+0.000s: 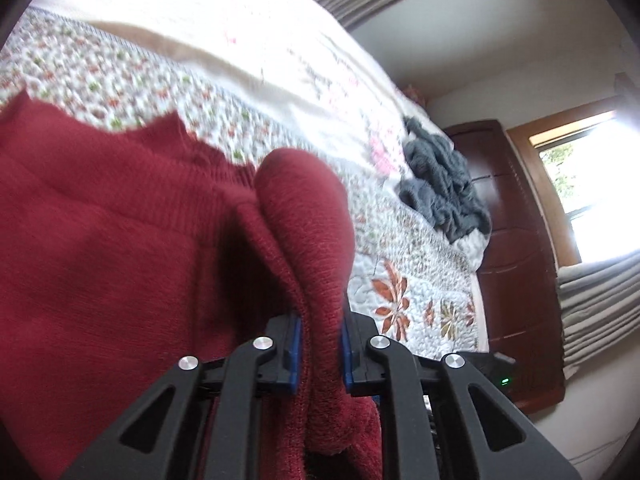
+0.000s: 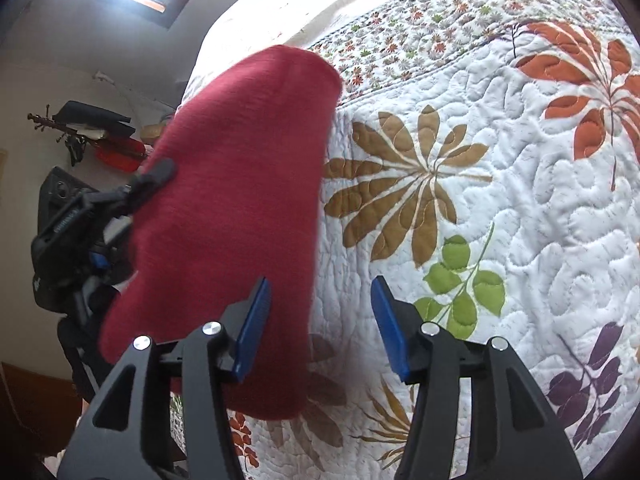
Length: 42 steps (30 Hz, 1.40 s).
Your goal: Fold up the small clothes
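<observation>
Red garment fuzzy matt knit; bedspread quilted, stitched cotton

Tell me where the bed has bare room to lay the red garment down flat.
Bare quilt lies right of the red garment, around the brown flower and green leaf print, under the open right gripper. Crowded: the far edge holds a grey crumpled garment; the left gripper is clamped on red fabric.

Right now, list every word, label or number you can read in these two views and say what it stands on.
None can be read.
Pale lettering on the body of the left tool, seen from the right wrist view: too blurred to read.
The red knit garment, quilt and grey cloth bear no text.
</observation>
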Motion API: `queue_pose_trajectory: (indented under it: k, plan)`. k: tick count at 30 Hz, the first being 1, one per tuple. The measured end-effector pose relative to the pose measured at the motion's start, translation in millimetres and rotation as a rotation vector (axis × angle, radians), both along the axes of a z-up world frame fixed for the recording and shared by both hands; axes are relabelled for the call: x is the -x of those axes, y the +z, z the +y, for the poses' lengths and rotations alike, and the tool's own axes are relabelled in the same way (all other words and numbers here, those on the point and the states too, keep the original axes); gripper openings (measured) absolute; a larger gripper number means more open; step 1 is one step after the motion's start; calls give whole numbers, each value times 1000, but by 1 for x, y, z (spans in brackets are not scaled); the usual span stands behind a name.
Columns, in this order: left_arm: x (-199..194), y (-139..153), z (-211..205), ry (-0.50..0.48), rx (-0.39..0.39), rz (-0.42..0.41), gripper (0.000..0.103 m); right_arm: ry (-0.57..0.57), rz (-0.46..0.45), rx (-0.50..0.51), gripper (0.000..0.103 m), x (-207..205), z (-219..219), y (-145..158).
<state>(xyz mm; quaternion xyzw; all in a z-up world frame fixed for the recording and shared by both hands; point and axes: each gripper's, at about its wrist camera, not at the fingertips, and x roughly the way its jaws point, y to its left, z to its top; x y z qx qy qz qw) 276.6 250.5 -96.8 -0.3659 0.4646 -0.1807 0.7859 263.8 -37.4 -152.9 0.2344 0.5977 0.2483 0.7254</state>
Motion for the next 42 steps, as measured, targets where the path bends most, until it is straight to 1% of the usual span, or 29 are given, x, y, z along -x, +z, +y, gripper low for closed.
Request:
queue_pose_trajectory:
  k: [6,12,14,17,19,23,27,31,35,38,40,42]
  plan:
    - [8,23,48,68,-37,-39,15,21,16,-10,52,5,14,-8]
    - [21,32,97,129,-63,-45,15,60,18,-4,52,9,35,-12]
    - [29,35,115,150,-63,-54,15,74,16,1,52,11,44,-11]
    - [41,41,138,181,-85,-67,15,97,13,9,53,10,53,-10]
    - [47,40,154,198,-97,-63,15,116,6,16,53,10,61,-6]
    - [59,30,181,222,-126,-42,15,145,-4,24,53,13,77,-1]
    - [63,13,191,228,-141,-16,15,176,-8,29,53,14,93,1]
    - [67,-11,208,257,-126,12,15,204,-17,41,56,18,106,4]
    - [69,-39,221,269,-159,72,15,229,-11,43,56,21,119,2]
    - [71,-61,230,286,-160,123,16,252,3,45,56,25,132,-4]
    - [73,-67,233,288,-149,130,18,263,17,59,56,27,142,-11]
    - [76,-64,234,290,-148,136,22,271,24,66,56,29,149,-14]
